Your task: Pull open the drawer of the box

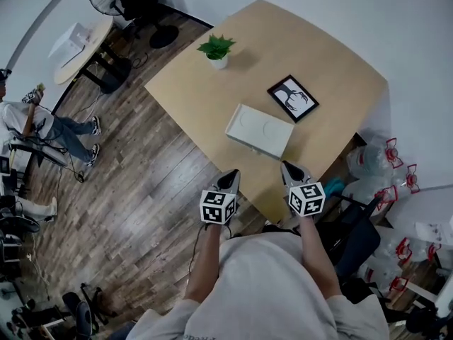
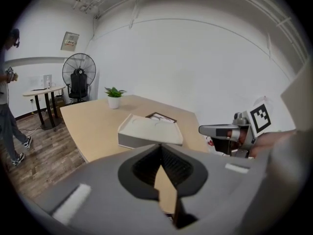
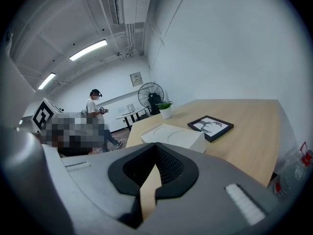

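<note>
The box [image 1: 259, 130] lies flat in the middle of the tabletop [image 1: 333, 69], well apart from both tools. The left tongs [image 1: 231, 178] and the right tongs [image 1: 291, 168] hover side by side over the near edge, each with its jaws brought together on nothing. The reach has not begun, so I judge the step in hand to be the approach. To do it well, one pair should brace the lid so the box, which looks light, does not skate over the smooth wood. The other pair should part its jaws, come in low and level at the drawer's front, and pull straight along the drawer's travel rather than upward. Which face carries the drawer is unclear, as no seam or pull can be made out on the long side facing the person; that wants finding first. The box is a shallow, off-white slab with rounded corners, a matte top bearing two faint circular impressions, and a greyer side wall. The tabletop is pale, smooth and wood-toned, with a curved edge. A black framed picture [image 1: 292, 98] lies just beside the box's far corner, and a small potted plant [image 1: 216, 48] in a white pot stands well clear.
</note>
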